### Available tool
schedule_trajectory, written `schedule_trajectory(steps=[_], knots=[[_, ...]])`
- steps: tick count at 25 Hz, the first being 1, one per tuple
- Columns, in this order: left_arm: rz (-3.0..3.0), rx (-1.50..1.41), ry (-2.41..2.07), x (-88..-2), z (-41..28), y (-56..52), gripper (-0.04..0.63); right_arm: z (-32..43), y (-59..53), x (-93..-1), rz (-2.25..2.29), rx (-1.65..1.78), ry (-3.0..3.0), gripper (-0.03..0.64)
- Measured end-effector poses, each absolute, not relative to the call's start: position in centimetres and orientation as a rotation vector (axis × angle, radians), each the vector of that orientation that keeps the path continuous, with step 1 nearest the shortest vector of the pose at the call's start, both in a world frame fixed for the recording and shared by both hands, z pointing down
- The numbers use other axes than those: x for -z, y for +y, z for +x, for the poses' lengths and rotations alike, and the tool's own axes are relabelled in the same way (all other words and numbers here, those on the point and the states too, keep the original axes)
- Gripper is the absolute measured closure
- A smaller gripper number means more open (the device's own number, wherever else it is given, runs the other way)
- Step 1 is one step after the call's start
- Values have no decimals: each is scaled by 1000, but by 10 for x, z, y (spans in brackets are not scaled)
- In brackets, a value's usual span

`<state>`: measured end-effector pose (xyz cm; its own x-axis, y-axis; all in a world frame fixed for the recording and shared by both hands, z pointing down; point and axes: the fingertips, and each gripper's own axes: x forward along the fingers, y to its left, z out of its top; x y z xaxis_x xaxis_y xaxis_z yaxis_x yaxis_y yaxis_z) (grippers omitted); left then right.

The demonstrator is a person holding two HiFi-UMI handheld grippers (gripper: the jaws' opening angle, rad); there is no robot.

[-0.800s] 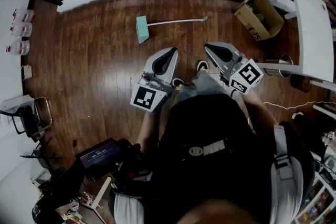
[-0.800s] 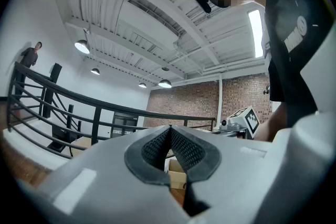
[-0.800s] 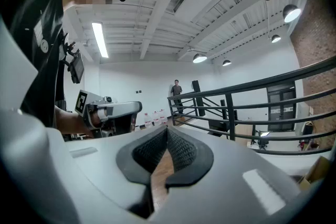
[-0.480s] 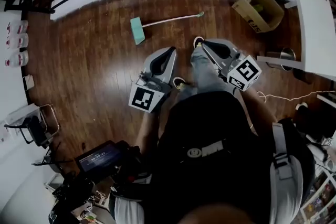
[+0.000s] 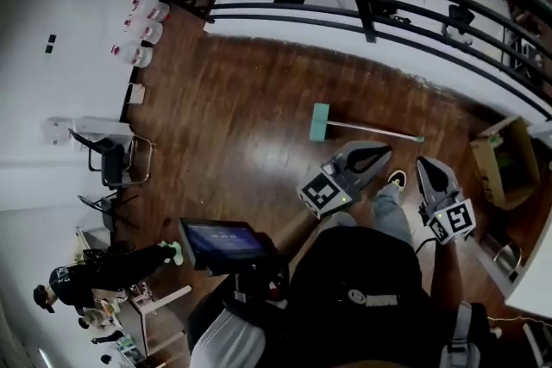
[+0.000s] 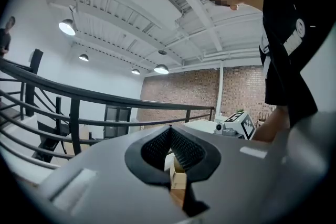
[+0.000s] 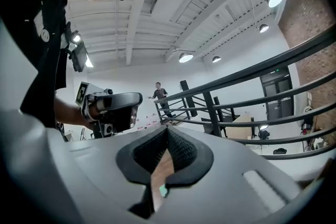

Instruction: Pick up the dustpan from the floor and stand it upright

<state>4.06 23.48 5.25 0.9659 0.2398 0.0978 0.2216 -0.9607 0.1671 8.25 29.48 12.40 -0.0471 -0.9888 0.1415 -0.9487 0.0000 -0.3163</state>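
The dustpan (image 5: pixel 321 121), with a teal pan and a long pale handle (image 5: pixel 379 132), lies flat on the wooden floor in the head view. My left gripper (image 5: pixel 379 152) hovers just this side of the handle, shut and empty, its tips meeting (image 6: pixel 170 128). My right gripper (image 5: pixel 426 163) is held to its right near the handle's end, also shut with nothing in it (image 7: pixel 167 128). Through the gap below its jaws I see floor and a small teal bit (image 7: pixel 163 191). Both point roughly level, above the floor.
A black railing (image 5: pixel 362 4) runs along the far side of the floor. An open cardboard box (image 5: pixel 500 164) stands at the right. Bottles (image 5: pixel 142 34) line the left wall, beside a chair (image 5: pixel 116 159). A screen (image 5: pixel 220 241) sits near my body. Other people stand at the top left and lower left.
The head view has swung round, so the dustpan and both grippers now sit right of centre. Both grippers stayed shut. The dustpan still lies on the floor.
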Motion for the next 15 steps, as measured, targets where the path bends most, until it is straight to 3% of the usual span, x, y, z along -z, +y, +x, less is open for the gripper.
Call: schedule_trajectory(steps=[8, 11, 15], knots=[[2958, -128, 181, -46, 82, 136, 578, 116, 185, -120, -2063, 441, 2150, 612], [2912, -265, 205, -118, 110, 124, 578, 142, 185, -177, -2162, 613, 2056, 612], [2832, -366, 264, -253, 146, 119, 578, 182, 206, -326, -2283, 846, 1897, 612]])
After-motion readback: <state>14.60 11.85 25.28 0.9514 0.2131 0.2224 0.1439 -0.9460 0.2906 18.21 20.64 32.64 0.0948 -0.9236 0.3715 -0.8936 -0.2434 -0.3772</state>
